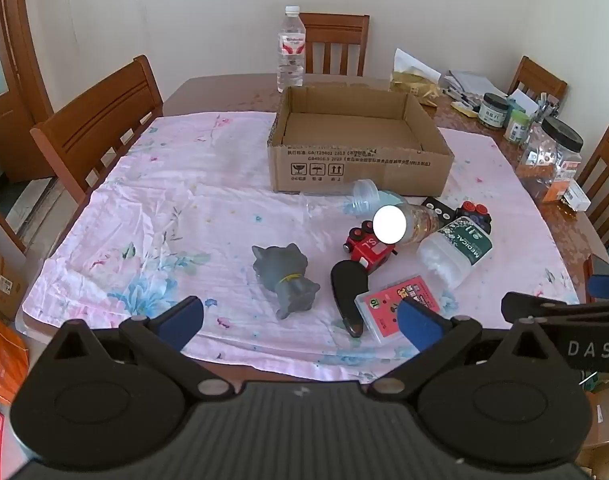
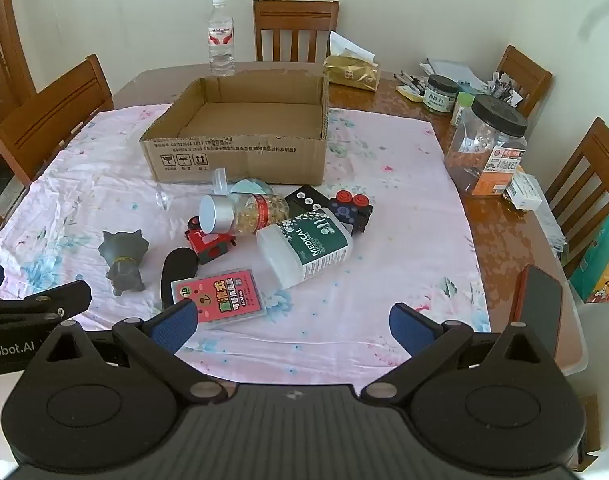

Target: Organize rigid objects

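Rigid clutter lies in a loose heap on the pink floral cloth [image 2: 384, 184] that covers the wooden bench [image 2: 484, 216], just in front of an open, empty brown cardboard box [image 2: 240, 152]. At the heap's centre a clear pill bottle with a silver cap [image 2: 240, 214] lies on its side, over a red toy train car [image 2: 208, 242]. At three o'clock from it rests a white plastic bottle with a green "MEDICAL" label [image 2: 308, 246], also on its side, touching a dark toy block with two red round knobs [image 2: 352, 206] behind it. At six o'clock a flat clear case with a pink printed card [image 2: 220, 294] lies partly over a black oval object [image 2: 176, 268]. A grey rubber cat figure [image 2: 124, 260] stands apart at nine o'clock of the heap. A small clear cup [image 1: 364, 194] lies against the box front.

Left gripper [image 1: 300, 322] hangs above the near cloth edge with its blue-padded fingers [image 1: 182, 320] spread wide, holding nothing; the cat figure sits beyond the gap. Right gripper [image 2: 292, 326] likewise has its fingers [image 2: 410, 328] spread fully, empty, over bare cloth, with the pink case just beyond its left finger.

Farther out, a clear water bottle [image 2: 221, 36] stands behind the box at twelve o'clock, and a large clear jar with a black lid [image 2: 488, 148] stands at two o'clock. Wooden chairs [image 2: 296, 30] ring the bench.
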`<state>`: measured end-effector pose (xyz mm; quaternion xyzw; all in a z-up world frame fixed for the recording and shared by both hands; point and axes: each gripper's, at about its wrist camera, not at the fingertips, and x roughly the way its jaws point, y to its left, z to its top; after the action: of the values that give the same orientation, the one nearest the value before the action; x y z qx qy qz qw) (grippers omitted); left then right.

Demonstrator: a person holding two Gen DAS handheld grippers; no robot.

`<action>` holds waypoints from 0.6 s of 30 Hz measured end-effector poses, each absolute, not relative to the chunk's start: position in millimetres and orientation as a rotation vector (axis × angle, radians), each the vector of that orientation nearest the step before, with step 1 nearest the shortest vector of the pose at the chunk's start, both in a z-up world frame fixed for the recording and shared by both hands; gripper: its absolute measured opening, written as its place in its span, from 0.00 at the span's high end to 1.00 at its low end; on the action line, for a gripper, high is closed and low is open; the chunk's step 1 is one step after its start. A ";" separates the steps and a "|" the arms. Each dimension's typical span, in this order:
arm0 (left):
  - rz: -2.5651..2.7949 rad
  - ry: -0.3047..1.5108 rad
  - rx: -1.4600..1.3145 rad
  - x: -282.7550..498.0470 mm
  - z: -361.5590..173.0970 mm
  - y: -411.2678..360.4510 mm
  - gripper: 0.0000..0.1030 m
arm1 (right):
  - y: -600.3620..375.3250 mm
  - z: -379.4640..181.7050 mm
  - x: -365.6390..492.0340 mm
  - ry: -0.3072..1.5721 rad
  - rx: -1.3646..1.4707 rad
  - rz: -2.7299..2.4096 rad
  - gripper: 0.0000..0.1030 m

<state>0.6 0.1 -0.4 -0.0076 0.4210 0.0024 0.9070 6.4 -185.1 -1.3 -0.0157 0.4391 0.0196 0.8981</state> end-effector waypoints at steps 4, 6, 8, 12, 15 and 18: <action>0.000 0.881 -0.021 1.5 -0.6 1.7 0.01 | -185.0 -1.3 5.2 0.908 -0.030 0.041 0.00; 0.001 0.869 -0.018 -0.8 -1.3 1.5 0.01 | -185.2 -1.2 4.2 0.909 -0.028 0.042 0.00; 0.003 0.869 -0.020 -0.4 -1.3 0.7 0.01 | -185.6 -2.4 5.7 0.919 -0.030 0.042 0.00; 0.003 0.867 -0.014 -1.6 -0.2 -2.3 0.01 | -185.6 -2.9 5.7 0.919 -0.030 0.037 0.00; 0.006 0.868 -0.013 -1.5 0.3 -3.1 0.01 | -186.6 -2.0 5.6 0.916 -0.032 0.036 0.00; 0.005 0.867 -0.012 -2.1 0.3 -3.1 0.01 | -185.7 -1.7 4.8 0.916 -0.031 0.034 0.00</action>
<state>-2.1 -3.1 0.3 -0.0058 0.4200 0.0025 0.9075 4.8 -185.7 -1.7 -0.0151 0.4419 0.0166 0.8968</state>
